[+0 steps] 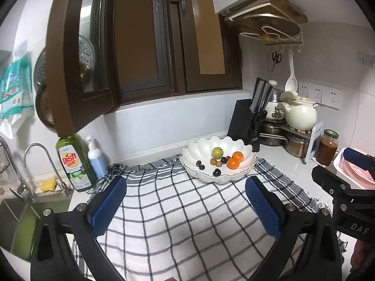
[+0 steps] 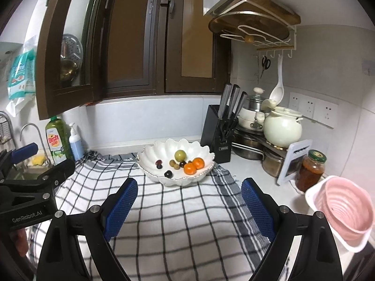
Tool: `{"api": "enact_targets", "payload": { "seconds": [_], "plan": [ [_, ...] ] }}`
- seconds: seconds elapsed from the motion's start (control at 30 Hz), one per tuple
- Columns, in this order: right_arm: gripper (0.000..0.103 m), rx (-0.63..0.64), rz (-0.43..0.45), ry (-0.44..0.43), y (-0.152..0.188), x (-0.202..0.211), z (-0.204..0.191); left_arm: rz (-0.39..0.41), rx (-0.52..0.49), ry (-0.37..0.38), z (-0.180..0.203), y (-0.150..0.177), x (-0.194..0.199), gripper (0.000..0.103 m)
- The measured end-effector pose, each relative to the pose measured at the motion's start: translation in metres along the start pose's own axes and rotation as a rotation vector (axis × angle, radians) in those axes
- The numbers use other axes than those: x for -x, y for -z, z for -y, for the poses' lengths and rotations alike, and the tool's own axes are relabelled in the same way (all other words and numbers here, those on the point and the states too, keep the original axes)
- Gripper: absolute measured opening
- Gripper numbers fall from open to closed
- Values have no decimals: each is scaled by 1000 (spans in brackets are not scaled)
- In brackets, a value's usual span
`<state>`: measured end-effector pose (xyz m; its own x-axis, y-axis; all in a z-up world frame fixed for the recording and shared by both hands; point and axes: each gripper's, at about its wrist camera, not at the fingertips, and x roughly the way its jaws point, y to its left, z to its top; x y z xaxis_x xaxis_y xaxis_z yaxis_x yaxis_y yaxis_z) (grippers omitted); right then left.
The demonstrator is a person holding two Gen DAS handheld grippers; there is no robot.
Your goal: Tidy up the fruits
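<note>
Checked cloth (image 1: 187, 210) covers white counter (image 1: 293, 164) (brown window (image 1: 140, 46) behind).

Indoor artificial light, moderately bright, coming from above; no daylight through the dark brown window frame (image 1: 145, 46). Soft shadows only, faint one under the white scalloped ceramic bowl (image 1: 243, 151) ahead of the fingers. Small highlights on the two glossy orange tangerines (image 2: 194, 165) and the cream ceramic pot (image 2: 282, 130) ahead-right. Heavy fisheye: black vignette corners, window edges bowed. Centre sharp; the black-and-white checked cloth (image 2: 187, 222) directly below the fingers is slightly soft in the right wrist view.
</note>
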<state>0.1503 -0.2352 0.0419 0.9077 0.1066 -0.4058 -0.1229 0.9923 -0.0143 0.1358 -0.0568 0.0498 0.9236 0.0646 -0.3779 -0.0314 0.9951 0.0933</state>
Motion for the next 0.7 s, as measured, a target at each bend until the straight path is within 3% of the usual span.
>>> {"api": "enact_targets", "payload": {
  "seconds": [0.7],
  "plan": [
    [91, -21, 26, -4, 28, 75, 3, 27, -25, 21, 11, 22, 74, 103]
  ]
}}
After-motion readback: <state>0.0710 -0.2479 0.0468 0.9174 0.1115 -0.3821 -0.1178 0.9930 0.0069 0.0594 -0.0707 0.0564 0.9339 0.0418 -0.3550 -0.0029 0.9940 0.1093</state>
